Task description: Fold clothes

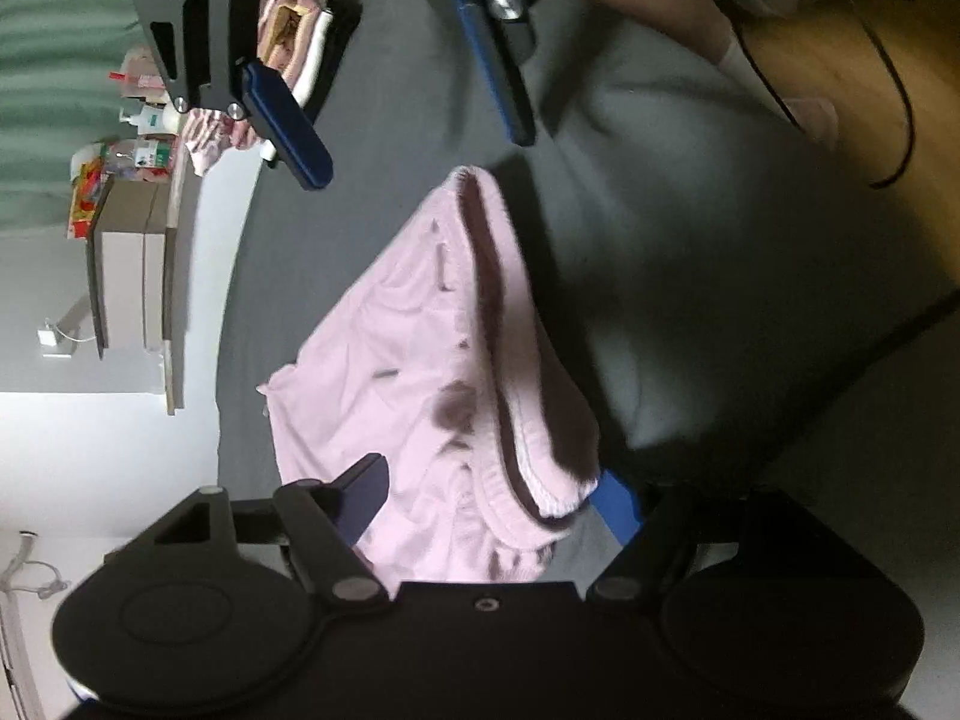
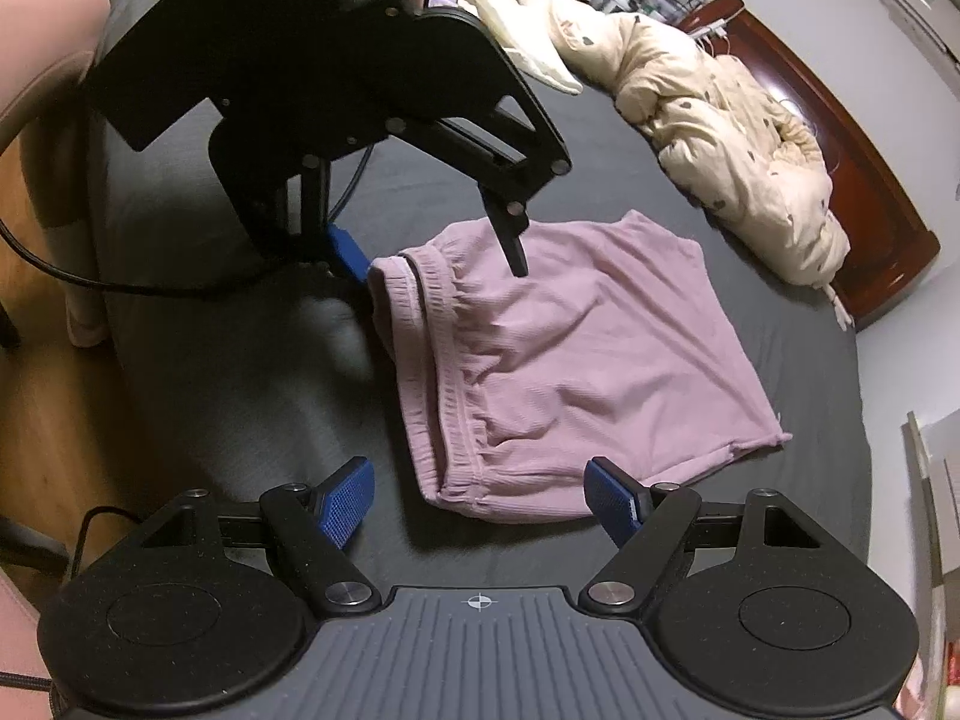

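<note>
Pale pink shorts [image 2: 570, 348] lie flat on the dark grey bed sheet [image 2: 240, 360], with the ribbed waistband toward the bed's edge. My right gripper [image 2: 480, 501] is open, and the near waistband corner lies just ahead between its blue pads. My left gripper [image 2: 429, 255] stands over the far waistband corner. Its jaws straddle the corner widely, one finger on the cloth and one beside it, and the pads are not pressing. In the left wrist view the shorts [image 1: 408, 360] run from my left gripper [image 1: 486, 495] up toward the open right gripper [image 1: 417, 153].
A cream quilt [image 2: 720, 138] is bunched along the dark wooden bed frame [image 2: 870, 180]. Other clothes [image 1: 300, 36] are piled at the bed's far end, by a cluttered shelf [image 1: 132, 264]. A person's leg [image 1: 738, 60] stands on the wood floor [image 1: 852, 138]. A cable [image 2: 60, 270] trails beside the bed.
</note>
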Demonstrator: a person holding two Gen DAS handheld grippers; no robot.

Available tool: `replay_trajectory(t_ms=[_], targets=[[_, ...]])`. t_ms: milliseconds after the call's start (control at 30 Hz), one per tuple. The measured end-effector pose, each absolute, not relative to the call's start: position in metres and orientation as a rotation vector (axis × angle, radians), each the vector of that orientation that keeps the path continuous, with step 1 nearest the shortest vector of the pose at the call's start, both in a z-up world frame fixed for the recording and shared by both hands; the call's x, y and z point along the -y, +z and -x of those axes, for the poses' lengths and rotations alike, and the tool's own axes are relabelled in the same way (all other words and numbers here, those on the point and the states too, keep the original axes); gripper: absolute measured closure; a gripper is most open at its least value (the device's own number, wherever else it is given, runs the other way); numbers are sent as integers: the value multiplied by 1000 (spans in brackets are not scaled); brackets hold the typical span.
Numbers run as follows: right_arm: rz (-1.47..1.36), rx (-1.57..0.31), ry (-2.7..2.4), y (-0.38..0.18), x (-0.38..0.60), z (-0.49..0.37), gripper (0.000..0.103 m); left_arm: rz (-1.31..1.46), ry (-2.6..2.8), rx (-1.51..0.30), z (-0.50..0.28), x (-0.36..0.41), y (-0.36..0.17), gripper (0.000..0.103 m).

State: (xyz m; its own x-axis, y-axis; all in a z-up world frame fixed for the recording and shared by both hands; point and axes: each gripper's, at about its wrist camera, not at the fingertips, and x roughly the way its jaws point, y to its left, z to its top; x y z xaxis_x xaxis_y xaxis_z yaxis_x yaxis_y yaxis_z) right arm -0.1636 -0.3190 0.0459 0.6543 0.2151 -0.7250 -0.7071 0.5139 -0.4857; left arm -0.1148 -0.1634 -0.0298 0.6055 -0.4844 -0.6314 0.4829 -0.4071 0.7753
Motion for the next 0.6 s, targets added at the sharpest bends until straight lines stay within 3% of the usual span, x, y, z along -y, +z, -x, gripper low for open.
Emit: replay_trajectory(t_ms=[100,233,433,600], targets=[[880,-638,592,45,317,163,25,-1648,-1059,-40,110,169,-25,37],[922,-620,573,40,311,160,25,-1574,-1058,-150,104,174,-15,66],[960,-582,557,23,288,155,25,-1442,-1043,-225,91,179,3,81],[946,-537,465,8,259,143,25,-1309,-1029,-298,79,184,18,84]])
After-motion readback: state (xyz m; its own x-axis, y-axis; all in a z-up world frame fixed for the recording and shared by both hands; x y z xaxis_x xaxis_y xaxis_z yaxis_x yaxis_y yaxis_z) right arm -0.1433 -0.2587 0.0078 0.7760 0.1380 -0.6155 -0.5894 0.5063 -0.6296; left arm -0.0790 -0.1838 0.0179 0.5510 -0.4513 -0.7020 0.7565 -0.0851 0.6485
